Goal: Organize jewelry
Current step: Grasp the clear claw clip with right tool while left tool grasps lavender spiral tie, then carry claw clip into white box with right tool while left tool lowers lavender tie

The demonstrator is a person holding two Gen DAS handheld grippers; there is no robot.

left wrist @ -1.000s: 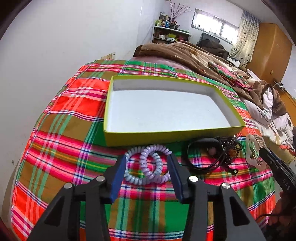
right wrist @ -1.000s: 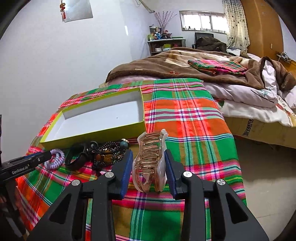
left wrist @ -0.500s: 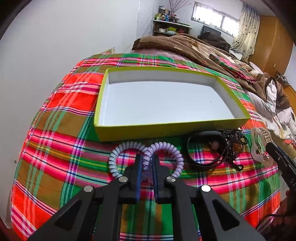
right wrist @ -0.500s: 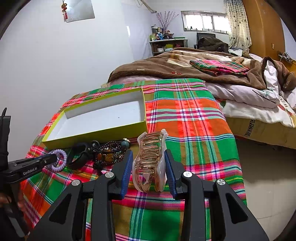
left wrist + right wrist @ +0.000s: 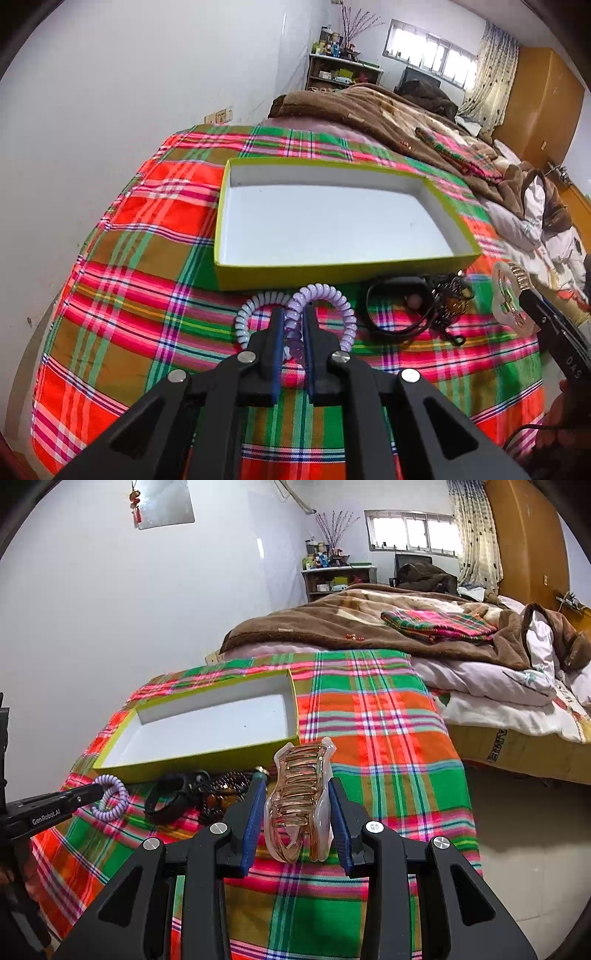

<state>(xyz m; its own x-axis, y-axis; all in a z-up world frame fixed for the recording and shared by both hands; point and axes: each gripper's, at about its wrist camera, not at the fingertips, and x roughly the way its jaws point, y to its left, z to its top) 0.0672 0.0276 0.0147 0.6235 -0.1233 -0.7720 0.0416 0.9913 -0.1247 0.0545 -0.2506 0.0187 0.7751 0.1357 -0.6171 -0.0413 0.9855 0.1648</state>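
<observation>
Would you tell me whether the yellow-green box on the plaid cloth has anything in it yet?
Empty. The yellow-green box shows only its bare white floor in both views; the spiral hair ties, black bracelets and hair claw are all outside it.

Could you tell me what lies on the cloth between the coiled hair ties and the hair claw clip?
A black band and dark beaded jewelry lie between the coiled hair ties and the hair claw clip, clearest in the right wrist view.

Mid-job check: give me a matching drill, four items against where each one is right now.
Items:
1. purple coil hair tie
2. clear hair claw
3. yellow-green box
4. black band

Places:
A. lying on the plaid cloth, ungripped
B. pinched in the left tool
C. nothing inside
D. gripped in the right tool

Pairs: 1-B, 2-D, 3-C, 4-A
</observation>
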